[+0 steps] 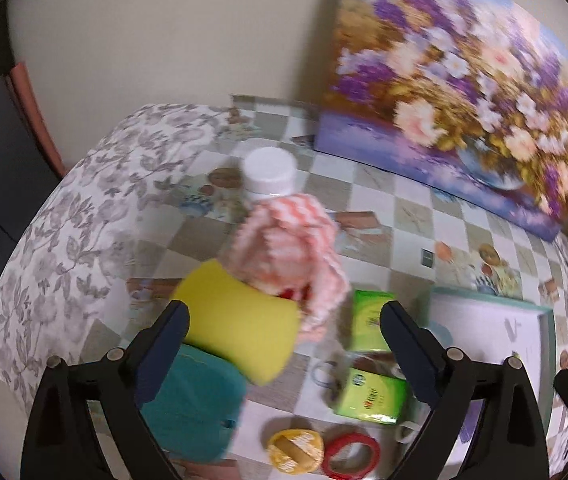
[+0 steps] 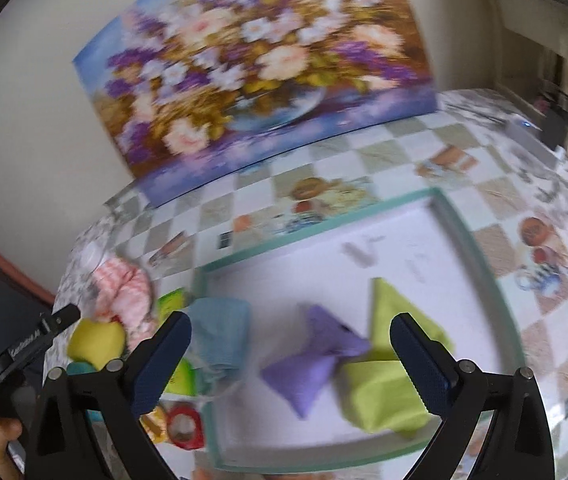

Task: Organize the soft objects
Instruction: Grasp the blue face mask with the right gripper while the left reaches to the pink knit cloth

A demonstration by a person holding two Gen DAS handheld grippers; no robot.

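My left gripper (image 1: 284, 320) is open and empty above a yellow sponge (image 1: 240, 324), a teal cloth (image 1: 196, 404) and a pink-and-white striped cloth (image 1: 288, 248). My right gripper (image 2: 290, 334) is open and empty over a white tray with a teal rim (image 2: 480, 256). In the tray lie a purple cloth (image 2: 312, 364), a lime-green cloth (image 2: 388, 376) and a light blue cloth (image 2: 224, 336) at its left edge. The yellow sponge (image 2: 96, 340) and the striped cloth (image 2: 124, 292) also show left of the tray.
A white-capped bottle (image 1: 270, 172) stands behind the striped cloth. Green packets (image 1: 372, 320) (image 1: 372, 396), a yellow ball (image 1: 294, 450) and a red ring (image 1: 350, 454) lie near the tray (image 1: 544, 344). A flower painting (image 2: 260, 68) leans on the wall. The table edge curves at left.
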